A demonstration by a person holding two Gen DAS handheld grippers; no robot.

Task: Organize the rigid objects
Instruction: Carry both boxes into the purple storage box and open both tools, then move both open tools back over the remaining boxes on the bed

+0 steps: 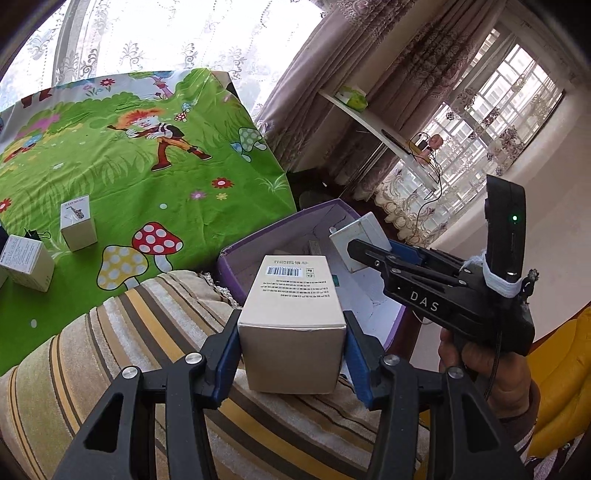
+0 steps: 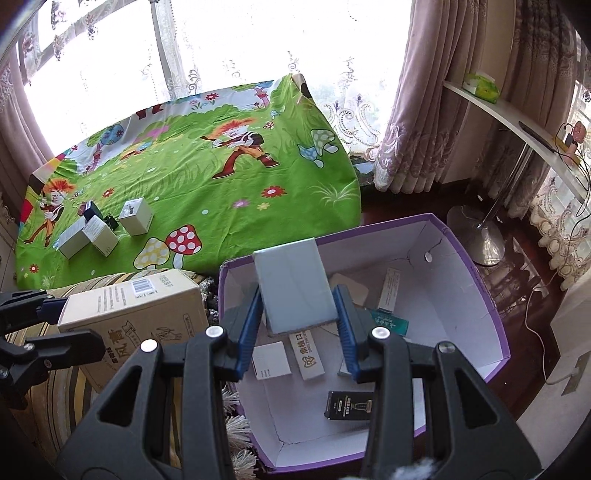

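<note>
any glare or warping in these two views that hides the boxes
Left wrist view: the window is blown out white and the fisheye bends the edges, yet the beige box in the left gripper is sharp. Right wrist view: same white window glare up top, but the grey box in the right gripper and the purple bin read clearly.
</note>
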